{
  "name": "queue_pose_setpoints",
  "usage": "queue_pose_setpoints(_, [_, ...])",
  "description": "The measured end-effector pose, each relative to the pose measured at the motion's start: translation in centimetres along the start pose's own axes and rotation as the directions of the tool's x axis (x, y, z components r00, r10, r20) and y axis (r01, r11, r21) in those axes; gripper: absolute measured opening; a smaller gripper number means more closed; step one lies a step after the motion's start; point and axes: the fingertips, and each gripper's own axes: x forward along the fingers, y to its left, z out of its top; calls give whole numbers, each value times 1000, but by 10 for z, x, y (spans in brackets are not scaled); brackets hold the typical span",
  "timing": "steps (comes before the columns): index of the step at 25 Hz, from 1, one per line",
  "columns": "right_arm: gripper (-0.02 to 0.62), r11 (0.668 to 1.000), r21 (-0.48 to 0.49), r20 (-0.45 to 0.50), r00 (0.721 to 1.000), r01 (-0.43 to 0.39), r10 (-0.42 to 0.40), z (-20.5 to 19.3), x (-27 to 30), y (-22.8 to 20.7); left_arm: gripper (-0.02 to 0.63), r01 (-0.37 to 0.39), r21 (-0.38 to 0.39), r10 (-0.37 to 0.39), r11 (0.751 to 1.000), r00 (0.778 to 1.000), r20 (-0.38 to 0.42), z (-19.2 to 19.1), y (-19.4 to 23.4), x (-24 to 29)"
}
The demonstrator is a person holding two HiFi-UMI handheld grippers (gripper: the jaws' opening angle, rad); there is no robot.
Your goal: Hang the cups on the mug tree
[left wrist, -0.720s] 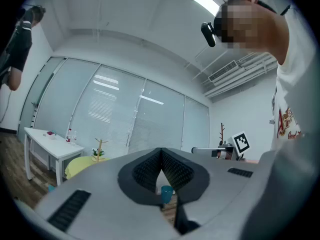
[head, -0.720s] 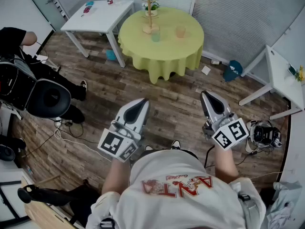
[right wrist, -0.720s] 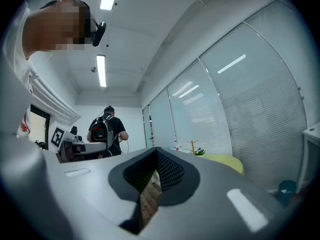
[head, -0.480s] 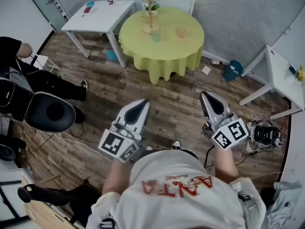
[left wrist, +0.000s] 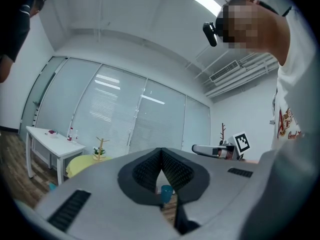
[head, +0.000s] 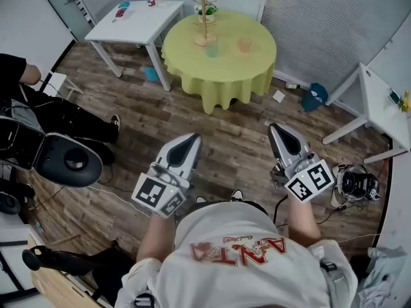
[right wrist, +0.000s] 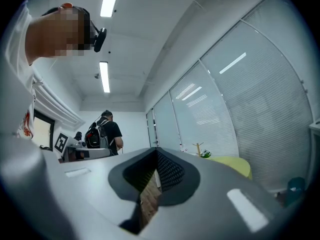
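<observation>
Head view looks steeply down; both gripper views face level; all share the distant mug tree (head: 204,24) (left wrist: 100,146) (right wrist: 198,147).

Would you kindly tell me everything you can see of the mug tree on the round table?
The mug tree looks like pale wood: a thin upright post with short pegs angled off near its top, on a round flat base. It stands on the yellow-green cloth of the round table, toward its far side. No cup seems to hang on it; a greenish cup stands before its base. Finer detail is too distant.
</observation>
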Motion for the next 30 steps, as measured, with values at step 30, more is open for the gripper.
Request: queue_pose_setpoints(30, [2,994,109,-36,999,12,-8,-47,-36,-138,9,12,-28,-14,1000,997,-72,-39,-20,131])
